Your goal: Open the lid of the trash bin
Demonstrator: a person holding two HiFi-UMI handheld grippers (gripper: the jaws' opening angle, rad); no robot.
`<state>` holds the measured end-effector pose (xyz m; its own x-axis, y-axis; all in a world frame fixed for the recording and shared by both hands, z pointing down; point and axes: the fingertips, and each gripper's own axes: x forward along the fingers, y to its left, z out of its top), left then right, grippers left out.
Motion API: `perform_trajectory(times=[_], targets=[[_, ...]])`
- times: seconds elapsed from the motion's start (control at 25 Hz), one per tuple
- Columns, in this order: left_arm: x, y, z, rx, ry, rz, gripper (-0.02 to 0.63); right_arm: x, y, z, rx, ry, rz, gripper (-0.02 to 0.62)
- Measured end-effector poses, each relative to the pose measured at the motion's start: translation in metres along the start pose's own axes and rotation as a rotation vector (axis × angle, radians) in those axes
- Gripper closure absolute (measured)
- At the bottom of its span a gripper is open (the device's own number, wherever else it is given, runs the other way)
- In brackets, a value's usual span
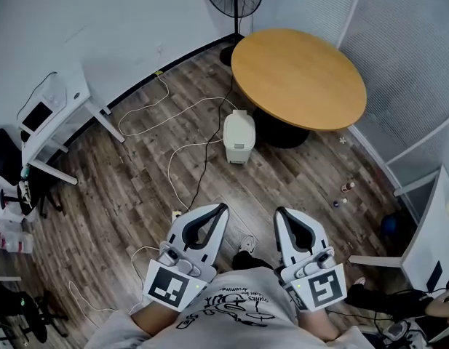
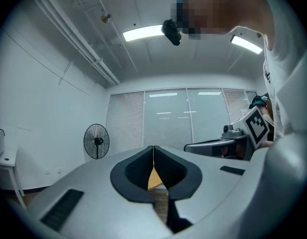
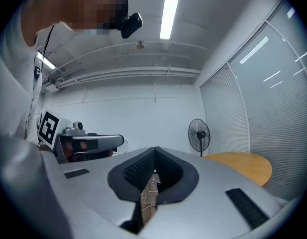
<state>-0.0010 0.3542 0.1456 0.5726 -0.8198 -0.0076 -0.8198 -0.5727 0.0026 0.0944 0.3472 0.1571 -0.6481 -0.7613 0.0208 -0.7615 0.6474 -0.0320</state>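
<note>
Stage: not begun, I judge, opening all left | trash bin (image 1: 237, 145) lid (image 1: 240, 119) down, well apart from me | left gripper (image 1: 222, 209) and right gripper (image 1: 281, 213): jaws closed, empty

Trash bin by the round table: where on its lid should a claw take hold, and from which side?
Probably the lid's front lip, on the trash bin's side facing the person, coming from there: the round table crowds the far side. The lid looks smooth and domed, so only its rim offers a hold. Its hinge is too small to see.
</note>
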Motion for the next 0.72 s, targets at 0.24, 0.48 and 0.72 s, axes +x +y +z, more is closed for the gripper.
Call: perform_trajectory(times=[0.24, 0.48, 0.72], targets=[[0.046, 0.013, 0.0, -0.01, 0.01, 0.018, 0.584, 0.025, -0.039, 0.003, 0.0, 0.007, 0.02, 0.589], [0.085, 0.021, -0.006, -0.014, 0.02, 0.037, 0.584, 0.046, -0.071, 0.002, 0.028, 0.005, 0.047, 0.589], [0.1, 0.036, -0.011, -0.025, 0.043, 0.063, 0.584, 0.064, -0.086, -0.004, 0.032, 0.022, 0.07, 0.589]])
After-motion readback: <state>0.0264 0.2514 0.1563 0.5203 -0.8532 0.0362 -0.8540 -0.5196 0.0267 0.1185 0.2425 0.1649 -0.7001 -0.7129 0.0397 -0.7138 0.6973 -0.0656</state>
